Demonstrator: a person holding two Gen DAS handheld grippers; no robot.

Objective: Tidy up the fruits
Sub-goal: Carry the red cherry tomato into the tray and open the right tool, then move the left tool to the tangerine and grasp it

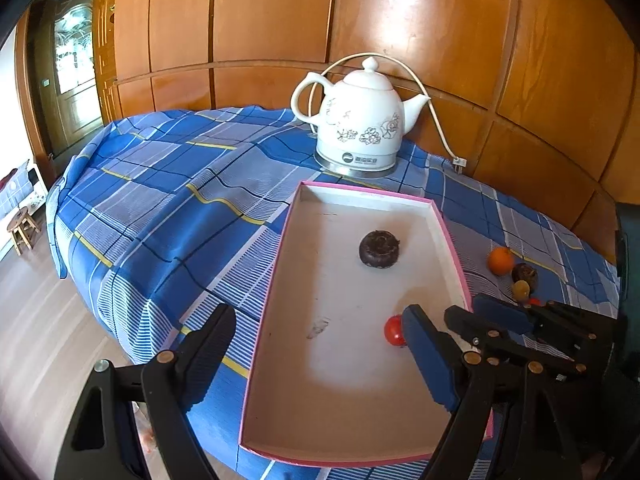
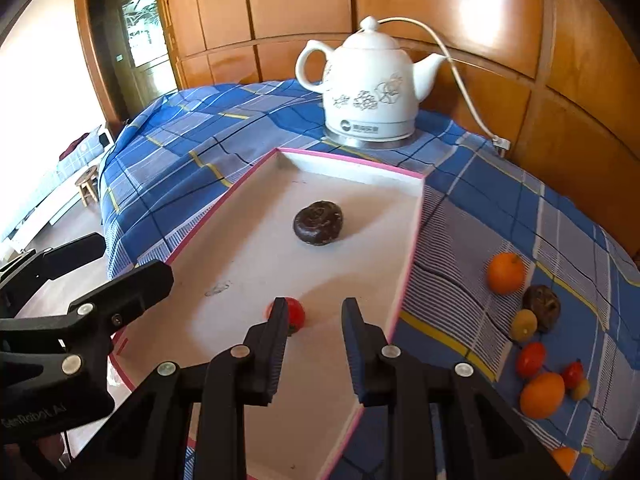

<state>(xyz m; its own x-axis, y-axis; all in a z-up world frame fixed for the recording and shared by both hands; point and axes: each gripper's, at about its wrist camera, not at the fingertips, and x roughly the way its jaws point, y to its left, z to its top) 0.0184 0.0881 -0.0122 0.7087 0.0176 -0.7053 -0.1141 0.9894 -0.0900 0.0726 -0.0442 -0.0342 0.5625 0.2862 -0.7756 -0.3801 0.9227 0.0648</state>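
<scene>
A white tray with a pink rim (image 1: pixel 280 264) (image 2: pixel 408 264) lies on the blue checked cloth. Inside it sit a dark round fruit (image 1: pixel 379 249) (image 2: pixel 318 222) and a small red tomato (image 1: pixel 392 330) (image 2: pixel 297 312). My left gripper (image 1: pixel 320 344) (image 2: pixel 124 260) hangs open over the tray's near end with nothing between its fingers. My right gripper (image 2: pixel 316 312) (image 1: pixel 480 312) is over the tray's right side, shut with only a narrow bare gap; the tomato lies just beyond its left finger. Right of the tray lie an orange (image 2: pixel 506 273) (image 1: pixel 500 260), a dark fruit (image 2: pixel 542 306) and several more.
A white ceramic kettle (image 1: pixel 360 120) (image 2: pixel 372 84) stands behind the tray, its cord running to a plug (image 2: pixel 502 143) by the wooden wall. The table drops off at the left, with a wooden stool (image 1: pixel 23 226) on the floor there.
</scene>
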